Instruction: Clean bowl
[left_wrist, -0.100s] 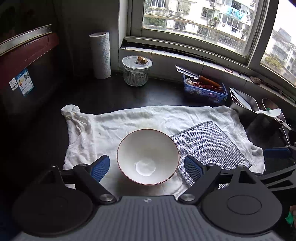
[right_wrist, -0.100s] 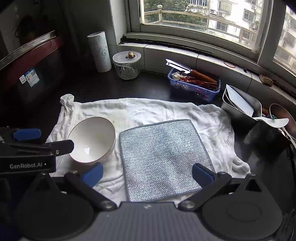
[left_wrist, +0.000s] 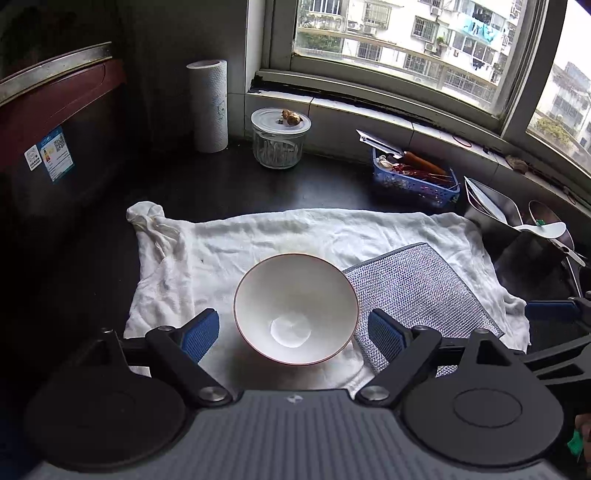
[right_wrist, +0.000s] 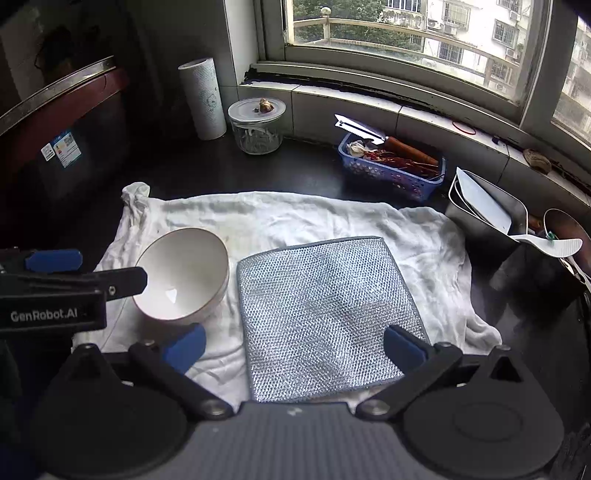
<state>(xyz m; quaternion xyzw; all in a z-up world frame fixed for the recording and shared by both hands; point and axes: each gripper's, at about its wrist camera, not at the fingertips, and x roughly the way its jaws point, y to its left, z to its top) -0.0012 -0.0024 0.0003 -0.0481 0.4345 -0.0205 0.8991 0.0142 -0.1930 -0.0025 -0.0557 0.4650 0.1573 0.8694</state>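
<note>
Though flanked, bowl (left_wrist: 295, 308) untouched.

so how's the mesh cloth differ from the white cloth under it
The mesh cloth is silvery grey with a woven metallic look; the white cloth is plain and soft. The mesh cloth lies flat as a neat square; the white cloth is wrinkled and bunched at one corner. The mesh cloth is smaller and lies on top. Both are spread beside the bowl.

My left camera looks down along my fingers (left_wrist: 201, 334) toward the window, close over the bowl (left_wrist: 295, 308). My right camera sits just beside it, facing likewise, centred on the mesh cloth (right_wrist: 321, 317). Both share the white towel (left_wrist: 221, 243), bowl and sill.
</note>
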